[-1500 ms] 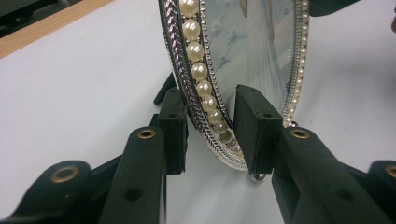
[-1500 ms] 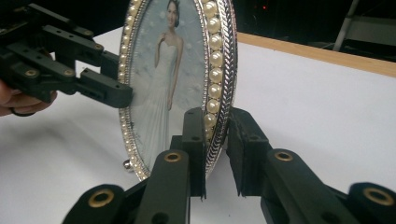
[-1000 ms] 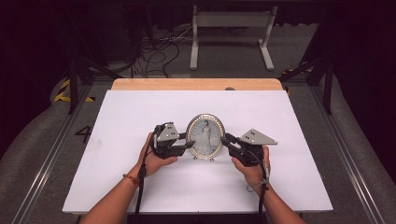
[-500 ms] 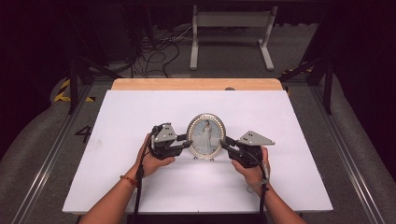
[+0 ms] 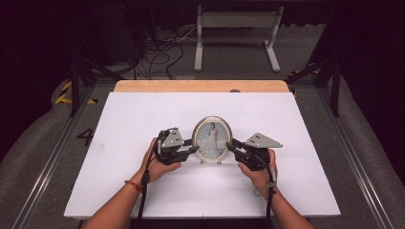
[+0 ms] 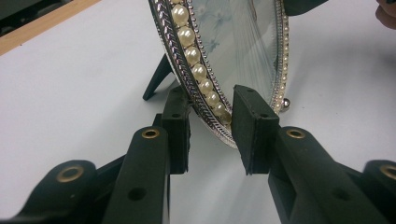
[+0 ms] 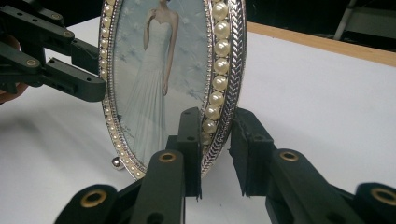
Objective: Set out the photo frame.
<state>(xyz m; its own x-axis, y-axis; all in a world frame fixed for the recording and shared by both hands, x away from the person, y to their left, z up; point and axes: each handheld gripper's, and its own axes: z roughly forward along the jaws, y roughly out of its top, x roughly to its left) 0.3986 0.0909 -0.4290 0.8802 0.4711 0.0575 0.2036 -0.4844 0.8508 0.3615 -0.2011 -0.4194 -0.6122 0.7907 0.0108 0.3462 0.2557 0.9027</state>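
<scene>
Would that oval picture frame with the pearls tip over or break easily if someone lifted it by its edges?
The picture frame is probably stiff, since its rim looks like metal. It may tip easily: it stands upright on a thin back strut and small ball feet. The glossy front looks like glass, so likely fragile, and the beaded rim may be slippery.

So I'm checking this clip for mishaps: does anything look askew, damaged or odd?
Nothing stands out. The frame stands upright on the table, glass and pearl rim whole. The left gripper and right gripper each straddle a lower edge of it.
</scene>
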